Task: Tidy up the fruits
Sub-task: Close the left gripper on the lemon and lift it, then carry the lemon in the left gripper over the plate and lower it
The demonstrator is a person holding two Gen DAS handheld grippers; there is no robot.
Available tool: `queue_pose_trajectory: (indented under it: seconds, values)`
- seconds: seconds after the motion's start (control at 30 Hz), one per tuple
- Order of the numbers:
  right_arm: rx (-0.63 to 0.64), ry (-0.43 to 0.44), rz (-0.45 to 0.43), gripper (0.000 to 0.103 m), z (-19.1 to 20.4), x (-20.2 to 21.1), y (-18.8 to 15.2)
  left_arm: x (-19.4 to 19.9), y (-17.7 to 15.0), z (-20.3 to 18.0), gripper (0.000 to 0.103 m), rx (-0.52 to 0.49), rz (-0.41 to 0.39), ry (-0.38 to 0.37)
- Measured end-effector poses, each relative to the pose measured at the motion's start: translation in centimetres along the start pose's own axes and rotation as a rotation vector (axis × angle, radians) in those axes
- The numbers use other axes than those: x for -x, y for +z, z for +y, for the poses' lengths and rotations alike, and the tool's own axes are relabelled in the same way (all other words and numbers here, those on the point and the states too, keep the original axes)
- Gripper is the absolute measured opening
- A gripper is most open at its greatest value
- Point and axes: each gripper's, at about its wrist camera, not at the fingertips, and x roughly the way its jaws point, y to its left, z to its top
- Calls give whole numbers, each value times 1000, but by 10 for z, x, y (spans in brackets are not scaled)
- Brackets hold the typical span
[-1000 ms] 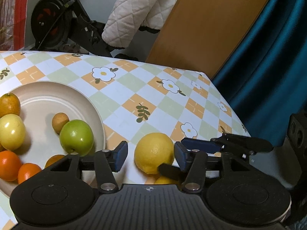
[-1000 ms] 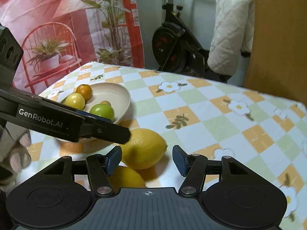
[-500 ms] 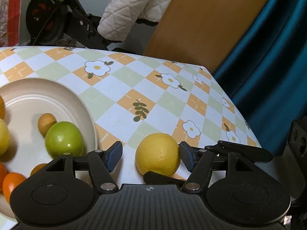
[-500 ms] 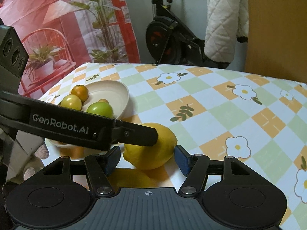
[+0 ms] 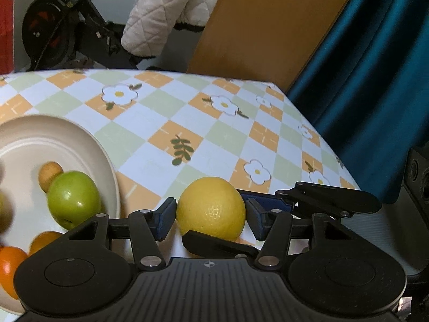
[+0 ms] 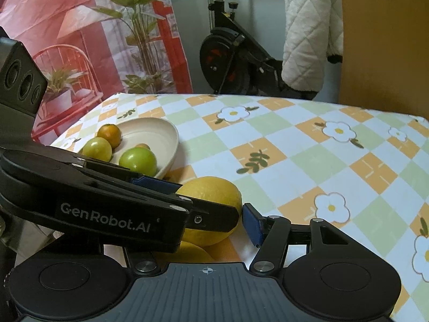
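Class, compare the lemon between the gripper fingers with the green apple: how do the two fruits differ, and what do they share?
The lemon is yellow with a pitted skin; the green apple is green, smooth and glossy. The lemon lies on the tablecloth, outside the plate; the green apple sits in the plate among other fruit. The lemon lies between the left hand-held gripper fingers; nothing brackets the green apple. Both are roundish, whole fruits.

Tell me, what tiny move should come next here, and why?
Probably close the left hand-held gripper on the lemon: its blue pads flank the fruit with slim gaps, and the lemon lies on the tablecloth, outside the plate.
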Motion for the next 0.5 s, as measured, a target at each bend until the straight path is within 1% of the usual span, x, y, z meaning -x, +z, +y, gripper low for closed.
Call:
queue_pose_trajectory:
  seconds: [0.23,0.5]
  values:
    - [67,19,-32,56,23,5,26,31,11,10,59,13,-65,19]
    - [169,75,-57,56,69,-17,68,69,28,51,59,50,-138,94]
